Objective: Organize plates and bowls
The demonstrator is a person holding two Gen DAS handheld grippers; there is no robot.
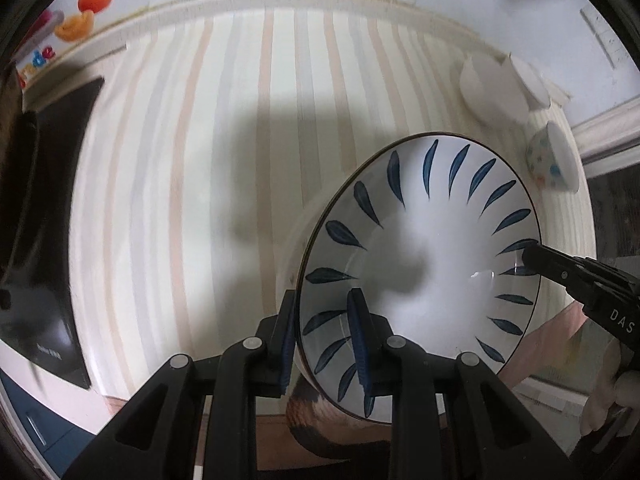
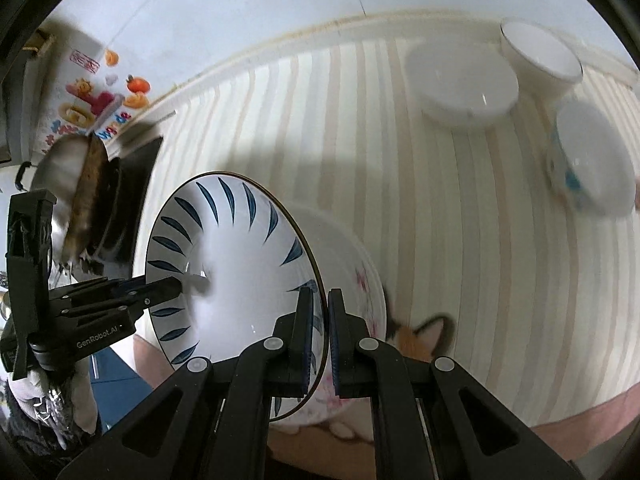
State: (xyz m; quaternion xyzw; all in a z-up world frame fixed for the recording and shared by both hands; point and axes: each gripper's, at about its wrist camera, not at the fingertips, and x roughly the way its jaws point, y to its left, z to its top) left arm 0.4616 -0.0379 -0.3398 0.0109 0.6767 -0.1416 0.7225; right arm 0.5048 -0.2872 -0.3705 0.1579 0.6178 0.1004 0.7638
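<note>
Seemingly midway: left gripper (image 1: 324, 336) and right gripper (image 2: 321, 336) each pinch the leaf plate's (image 1: 420, 272) rim, carried over the table's (image 1: 200, 160) near edge; three bowls (image 2: 464, 88) wait unstacked at the far right corner

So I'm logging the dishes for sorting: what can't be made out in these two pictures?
- Left wrist view: the floral bowl under the blue-leaf bowl is almost wholly hidden.
- Right wrist view: the floral bowl is half covered; the spotted bowl is motion-blurred.
- Both: what lies under the striped cloth.
</note>
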